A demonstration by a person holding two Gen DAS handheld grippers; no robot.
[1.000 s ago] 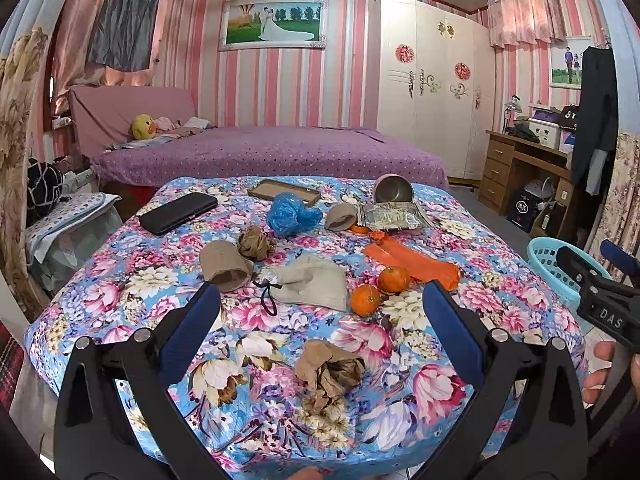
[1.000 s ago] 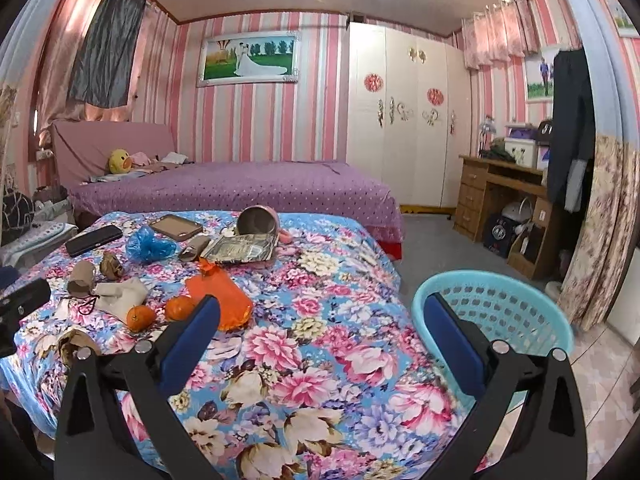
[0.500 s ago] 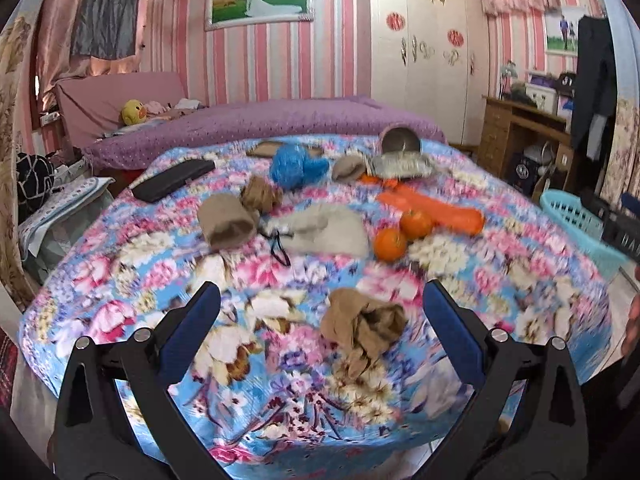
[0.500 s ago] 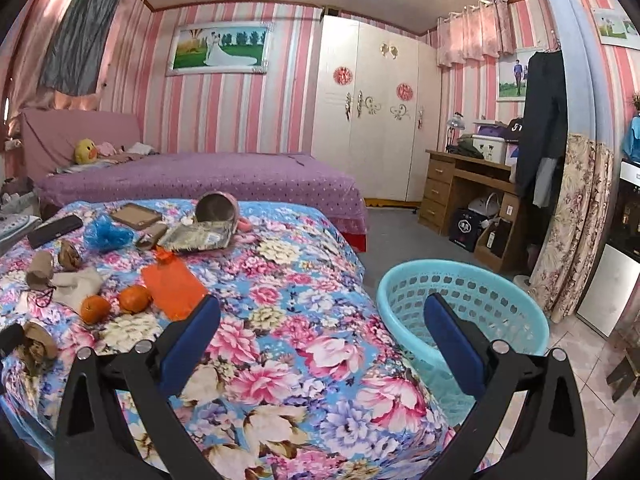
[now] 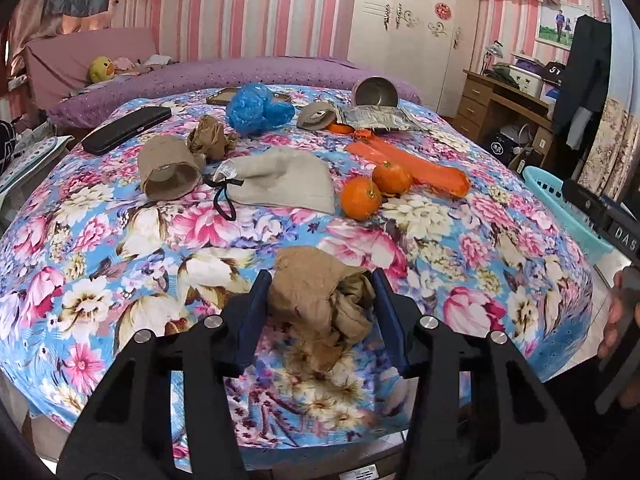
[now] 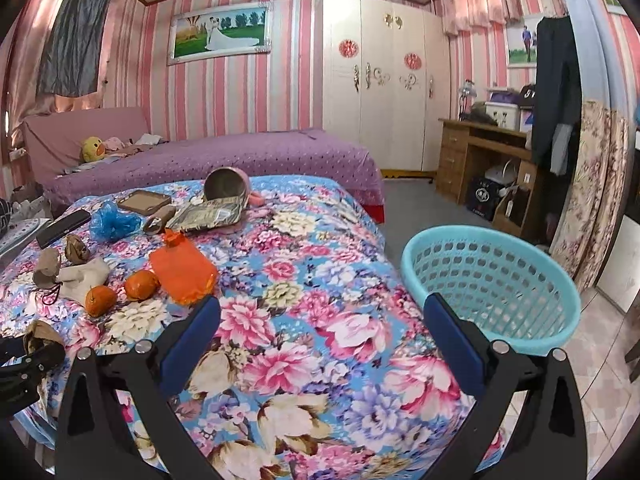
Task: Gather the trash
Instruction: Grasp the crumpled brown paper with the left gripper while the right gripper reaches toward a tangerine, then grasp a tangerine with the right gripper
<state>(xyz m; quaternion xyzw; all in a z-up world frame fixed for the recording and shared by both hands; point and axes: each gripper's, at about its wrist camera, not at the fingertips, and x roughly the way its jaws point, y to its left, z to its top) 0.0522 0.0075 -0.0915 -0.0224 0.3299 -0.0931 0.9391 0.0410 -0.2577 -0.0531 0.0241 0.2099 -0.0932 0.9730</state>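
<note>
A crumpled brown paper wad [image 5: 320,296] lies on the floral tablecloth near the front edge. My left gripper [image 5: 320,312] has its blue fingers [image 5: 253,316] pressed against both sides of the wad, shut on it. It also shows at the left edge of the right wrist view [image 6: 40,334]. My right gripper [image 6: 320,332] is open and empty above the table's right side, with the turquoise basket [image 6: 552,312] on the floor just right of it.
On the table lie another brown paper wad [image 5: 210,138], a paper cup [image 5: 168,168], a beige pouch [image 5: 280,180], two oranges [image 5: 360,198], an orange bag [image 5: 416,164], a blue plastic wad [image 5: 254,108], a black case [image 5: 126,130] and a metal bowl [image 5: 376,92]. A purple bed stands behind.
My left gripper moved forward and down to the near paper wad and its fingers closed from wide open onto it. My right gripper drifted slightly and stayed open.
</note>
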